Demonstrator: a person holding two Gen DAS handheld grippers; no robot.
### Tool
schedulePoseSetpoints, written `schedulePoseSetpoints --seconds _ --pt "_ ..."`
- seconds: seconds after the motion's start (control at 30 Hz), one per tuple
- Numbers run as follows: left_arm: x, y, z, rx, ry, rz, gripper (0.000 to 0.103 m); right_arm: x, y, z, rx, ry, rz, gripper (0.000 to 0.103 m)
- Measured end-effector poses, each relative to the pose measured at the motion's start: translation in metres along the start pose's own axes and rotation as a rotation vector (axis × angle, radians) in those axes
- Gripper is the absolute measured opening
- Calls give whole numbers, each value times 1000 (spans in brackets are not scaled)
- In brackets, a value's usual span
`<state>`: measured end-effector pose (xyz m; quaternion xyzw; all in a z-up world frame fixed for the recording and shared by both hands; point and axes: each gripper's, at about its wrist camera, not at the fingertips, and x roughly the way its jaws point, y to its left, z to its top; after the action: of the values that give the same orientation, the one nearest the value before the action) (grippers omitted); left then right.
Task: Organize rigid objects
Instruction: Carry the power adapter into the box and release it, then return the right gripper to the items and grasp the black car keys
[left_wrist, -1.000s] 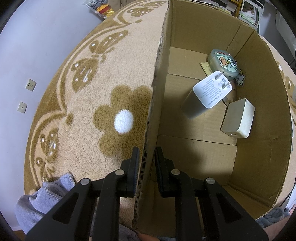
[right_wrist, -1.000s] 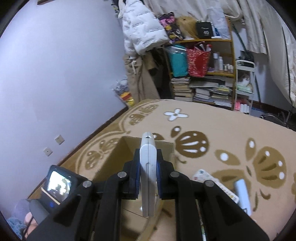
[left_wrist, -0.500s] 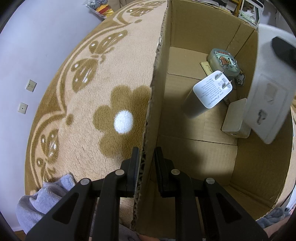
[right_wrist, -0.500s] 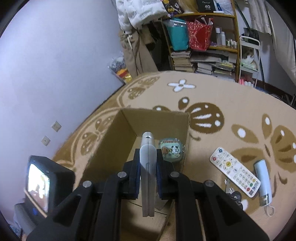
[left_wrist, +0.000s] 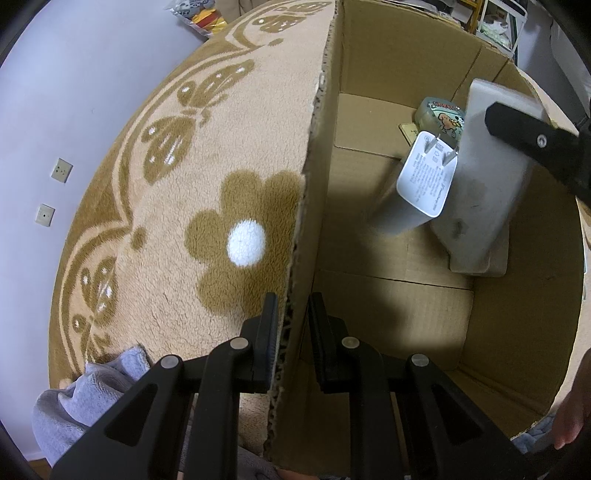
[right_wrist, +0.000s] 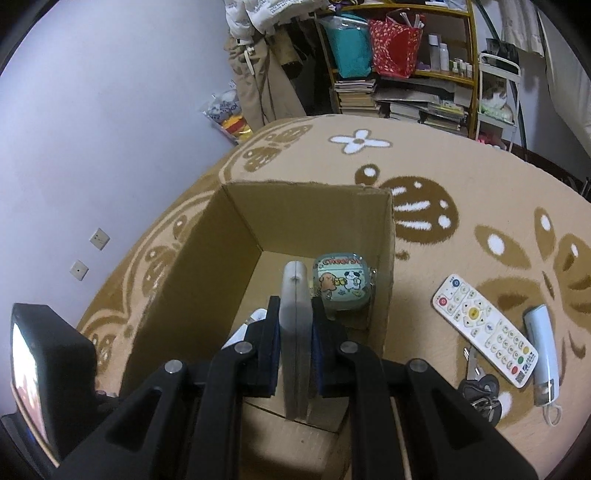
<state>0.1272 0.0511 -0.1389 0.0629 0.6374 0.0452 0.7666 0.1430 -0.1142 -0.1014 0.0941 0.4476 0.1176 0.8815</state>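
Steadying the box while a flat white device goes in

The left gripper (left_wrist: 291, 321) straddles the cardboard box (left_wrist: 314, 206) wall near its near corner, fingers pinching it so the box stays put on the rug (left_wrist: 207, 155). The right gripper (right_wrist: 295, 325) squeezes the flat white device (right_wrist: 295, 325) edge-on, holding it low inside along the right wall, beside the white charger (left_wrist: 424, 188) and the cartoon case (right_wrist: 341, 282); remote (right_wrist: 484, 328), keys (right_wrist: 480, 391) lie outside.
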Motion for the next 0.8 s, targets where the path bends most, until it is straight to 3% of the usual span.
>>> schedulePoseSetpoints --seconds 0.13,0.27,0.57,0.67,0.8 --pt "0 0 0 1 0 0 16 -7 0 0 -10 -22 5 20" --pt "1 1 0 -1 0 -3 16 -21 1 1 -18 -57 23 48" --pt "1 1 0 -2 0 -4 16 -59 -10 7 -7 -127 11 71" --pt "0 1 0 -1 -1 -3 16 -69 -21 6 14 -143 -40 91" --pt "0 1 0 -2 0 -5 16 -77 -41 4 49 -141 -91 93"
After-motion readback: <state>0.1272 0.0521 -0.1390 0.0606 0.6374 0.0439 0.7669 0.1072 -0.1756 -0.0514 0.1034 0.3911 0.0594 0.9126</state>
